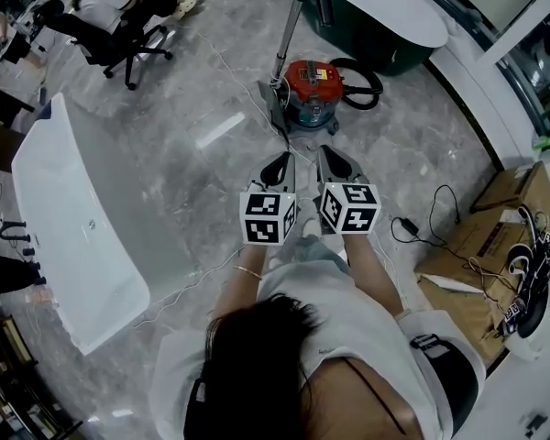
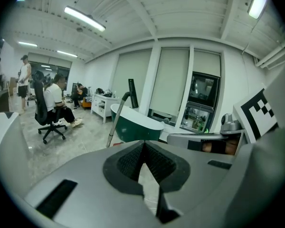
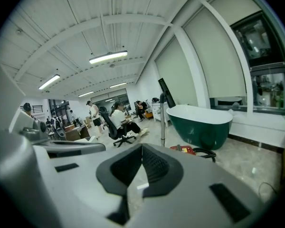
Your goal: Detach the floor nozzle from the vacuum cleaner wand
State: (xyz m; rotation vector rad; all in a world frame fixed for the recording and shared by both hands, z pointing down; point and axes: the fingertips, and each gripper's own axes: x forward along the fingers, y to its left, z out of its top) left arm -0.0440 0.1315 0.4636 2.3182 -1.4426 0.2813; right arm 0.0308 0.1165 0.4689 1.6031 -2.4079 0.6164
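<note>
Both tools were held side by side, pointed fwd over the floor point(image 1: 183, 145). The left tool point(image 1: 278, 161) was pressed together w/ nothing between its jaws; the right tool point(image 1: 330, 159) was likewise closed up & empty. The red vacuum cleaner point(image 1: 312, 82) was seen just ahead of both tools, untouched. Its wand point(image 1: 290, 27) was leaned upward beyond it, w/ the grey floor nozzle point(image 1: 275, 106) at its foot, ahead of the left tool. A green bathtub point(image 1: 376, 12) was seen further ahead
</note>
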